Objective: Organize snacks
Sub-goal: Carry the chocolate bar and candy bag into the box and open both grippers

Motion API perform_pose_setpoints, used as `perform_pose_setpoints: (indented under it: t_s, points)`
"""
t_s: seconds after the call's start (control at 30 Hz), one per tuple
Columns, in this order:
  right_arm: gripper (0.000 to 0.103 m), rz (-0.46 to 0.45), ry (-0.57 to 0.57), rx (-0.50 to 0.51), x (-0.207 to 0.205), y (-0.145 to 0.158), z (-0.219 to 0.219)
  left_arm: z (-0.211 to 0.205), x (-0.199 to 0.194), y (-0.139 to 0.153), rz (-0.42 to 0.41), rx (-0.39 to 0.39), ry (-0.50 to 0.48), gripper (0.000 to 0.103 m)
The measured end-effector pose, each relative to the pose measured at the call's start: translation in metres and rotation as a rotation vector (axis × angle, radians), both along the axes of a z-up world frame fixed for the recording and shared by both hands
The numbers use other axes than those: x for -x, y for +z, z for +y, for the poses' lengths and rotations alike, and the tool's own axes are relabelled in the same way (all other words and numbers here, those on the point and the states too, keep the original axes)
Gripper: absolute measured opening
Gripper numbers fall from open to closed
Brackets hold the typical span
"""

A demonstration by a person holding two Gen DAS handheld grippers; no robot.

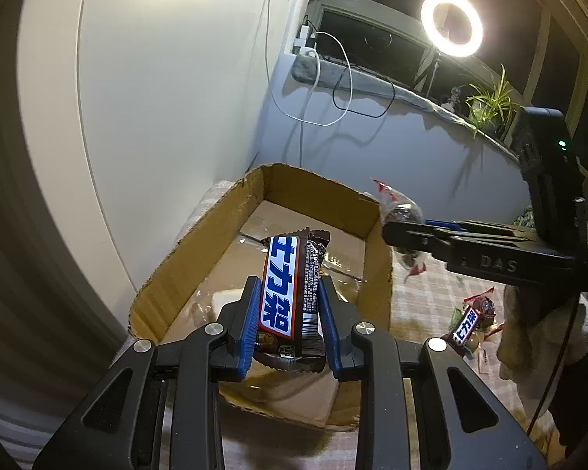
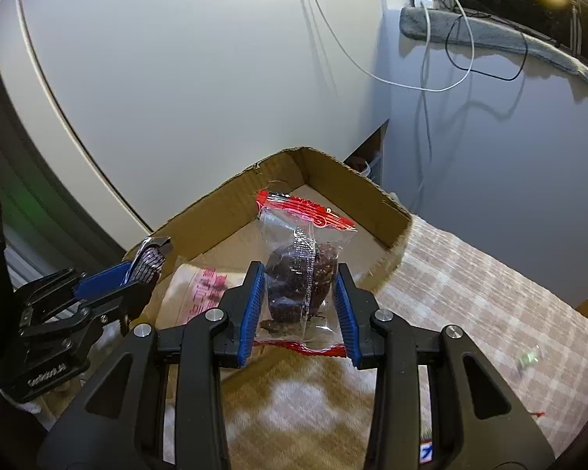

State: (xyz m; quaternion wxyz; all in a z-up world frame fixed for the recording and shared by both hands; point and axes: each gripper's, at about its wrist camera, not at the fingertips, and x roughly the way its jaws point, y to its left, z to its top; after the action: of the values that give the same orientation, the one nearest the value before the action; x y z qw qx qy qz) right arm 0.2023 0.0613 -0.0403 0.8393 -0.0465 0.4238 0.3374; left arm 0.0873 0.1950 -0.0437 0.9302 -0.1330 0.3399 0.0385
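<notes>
My left gripper (image 1: 288, 286) is shut on a brown chocolate bar (image 1: 290, 293) with blue and white lettering, held over the open cardboard box (image 1: 325, 196). My right gripper (image 2: 300, 274) is shut on a clear packet with red ends (image 2: 300, 270) that holds a dark lump, above the near edge of the same box (image 2: 231, 199). The right gripper also shows in the left wrist view (image 1: 405, 233), over the box's right wall. The left gripper shows in the right wrist view (image 2: 145, 264), at the left.
A pink and white packet (image 2: 204, 293) lies in the box. More snacks, one a second chocolate bar (image 1: 466, 323), lie on the checked cloth (image 1: 423, 301) right of the box. A white wall stands behind, with hanging cables (image 1: 333, 90) and a ring light (image 1: 450, 23).
</notes>
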Motion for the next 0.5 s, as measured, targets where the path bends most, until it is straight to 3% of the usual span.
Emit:
perform_pose_setpoints:
  t_s: [0.5]
  points:
    - [0.038,0.024,0.012,0.041,-0.025,-0.023,0.028,0.000,-0.008,-0.006,0.022,-0.022,-0.002,0.028]
